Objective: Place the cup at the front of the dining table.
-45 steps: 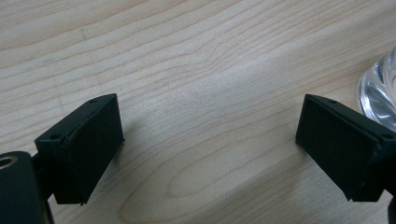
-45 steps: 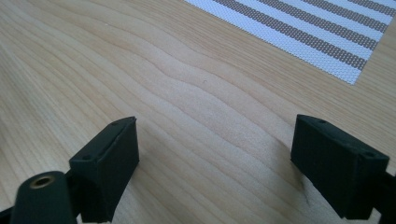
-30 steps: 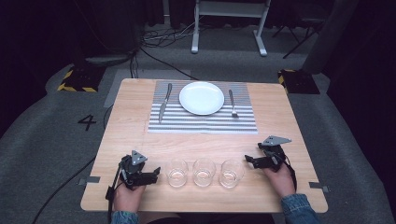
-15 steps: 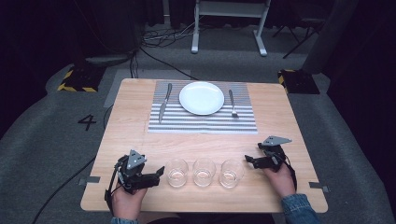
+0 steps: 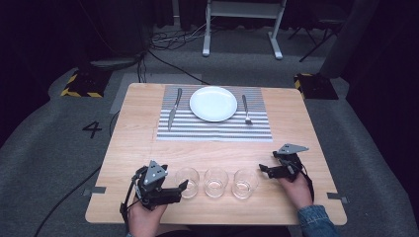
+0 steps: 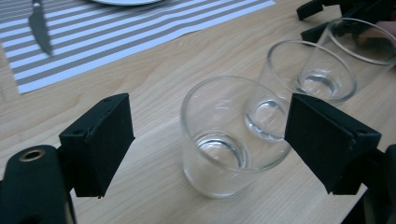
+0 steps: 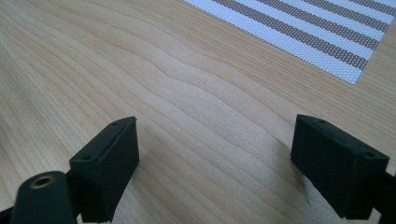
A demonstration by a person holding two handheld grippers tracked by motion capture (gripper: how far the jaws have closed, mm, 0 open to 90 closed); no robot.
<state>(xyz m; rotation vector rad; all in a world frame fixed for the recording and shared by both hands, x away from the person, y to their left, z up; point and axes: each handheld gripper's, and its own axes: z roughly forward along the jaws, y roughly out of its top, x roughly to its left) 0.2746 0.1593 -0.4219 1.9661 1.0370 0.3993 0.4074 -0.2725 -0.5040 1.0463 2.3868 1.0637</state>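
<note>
Three clear glasses stand in a row near the bottom edge of the wooden table [image 5: 138, 148] in the high view. The left gripper [image 5: 184, 187] sits in the lower left of that view, right beside the nearest glass [image 5: 187, 181]. In the left gripper view this glass [image 6: 229, 135] stands upright between the two black jaws, a bit past them. The jaws are open and there is a gap on each side of the glass, so nothing is held. The glass is see-through, so the middle glass [image 6: 306, 86] shows through its wall and their edges are hard to tell apart. The far glass [image 6: 362, 46] is cut off at the right edge.

The right gripper [image 5: 264, 170] rests in the lower right of the high view, just beside the far glass. In the right gripper view its jaws stand wide open over bare wood.

The striped mat [image 5: 212, 128] lies in the upper middle, with a white plate [image 5: 213, 103], a knife [image 5: 174, 107] and a fork [image 5: 245, 108] on it. The person's arms are cut off at the bottom edge.
</note>
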